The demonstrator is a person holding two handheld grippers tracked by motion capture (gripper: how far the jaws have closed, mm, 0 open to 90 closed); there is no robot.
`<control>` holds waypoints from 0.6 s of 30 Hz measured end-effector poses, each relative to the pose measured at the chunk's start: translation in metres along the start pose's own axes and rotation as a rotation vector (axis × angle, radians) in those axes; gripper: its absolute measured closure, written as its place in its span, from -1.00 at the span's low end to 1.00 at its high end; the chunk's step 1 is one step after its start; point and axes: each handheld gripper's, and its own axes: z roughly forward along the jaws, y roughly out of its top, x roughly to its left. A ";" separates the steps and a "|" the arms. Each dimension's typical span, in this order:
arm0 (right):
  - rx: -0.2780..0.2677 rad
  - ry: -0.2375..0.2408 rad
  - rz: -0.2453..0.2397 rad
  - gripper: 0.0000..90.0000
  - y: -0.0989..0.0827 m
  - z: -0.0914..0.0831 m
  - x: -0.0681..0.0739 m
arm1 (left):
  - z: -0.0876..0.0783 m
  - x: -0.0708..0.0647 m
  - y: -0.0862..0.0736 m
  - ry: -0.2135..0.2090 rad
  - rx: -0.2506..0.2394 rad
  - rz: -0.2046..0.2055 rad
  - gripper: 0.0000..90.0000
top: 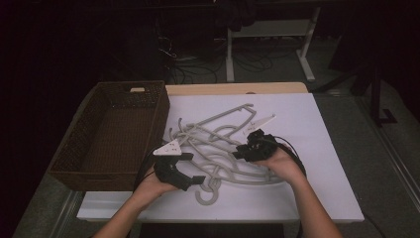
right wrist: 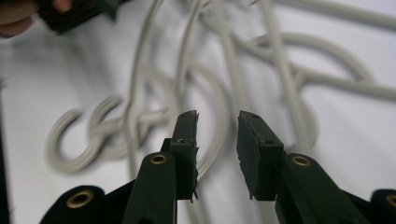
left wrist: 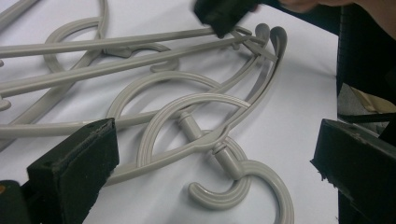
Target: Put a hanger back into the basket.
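a tangle of pale grey plastic hangers (top: pixel 218 148) lies on the white table cover (top: pixel 322 148), spread from the centre of the table toward 6 o'clock, where their rounded hooks (top: pixel 208 192) curl near the front edge. the hangers are smooth, ribbed along their length, with arched shoulders and thick c-shaped hooks overlapping one another. at 9 o'clock sits a dark brown woven basket (top: pixel 74 148), rectangular, with a coarse wicker weave and a handle slot in its far wall. the left gripper (top: pixel 190 176) rests at about 7 o'clock of the pile, its matte black jaws spread wide with nothing pressed between them; in the left gripper view the blocky, rough-edged pads (left wrist: pixel 79 158) frame two interlocked hooks (left wrist: pixel 233 182) lying flat on the cover. the right gripper (top: pixel 242 151) sits at about 4 o'clock of the pile, over the hangers' curved shoulders. in the right gripper view its jaws stand slightly apart, a narrow gap between the chipped black pads (right wrist: pixel 254 149), gripping nothing; blurred hanger bars (right wrist: pixel 233 70) run beyond them.
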 end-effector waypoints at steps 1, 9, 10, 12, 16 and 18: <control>-0.001 0.010 0.000 0.50 -0.005 -0.002 0.003 | 0.000 0.000 0.000 0.001 0.001 -0.002 -1.00; 0.054 0.102 -0.040 0.48 -0.036 0.006 0.032 | 0.002 0.002 -0.002 0.008 0.010 -0.004 -1.00; 0.054 0.102 -0.040 0.48 -0.036 0.006 0.032 | 0.002 0.002 -0.002 0.010 0.012 -0.004 -1.00; 0.084 0.108 -0.054 0.47 -0.040 0.011 0.036 | 0.002 0.003 -0.003 0.012 0.015 -0.004 -1.00; 0.139 0.102 -0.085 0.46 -0.043 0.022 0.036 | 0.002 0.003 -0.004 0.016 0.021 0.001 -1.00; 0.155 0.105 -0.091 0.47 -0.044 0.025 0.036 | 0.003 0.003 -0.004 0.016 0.022 0.001 -1.00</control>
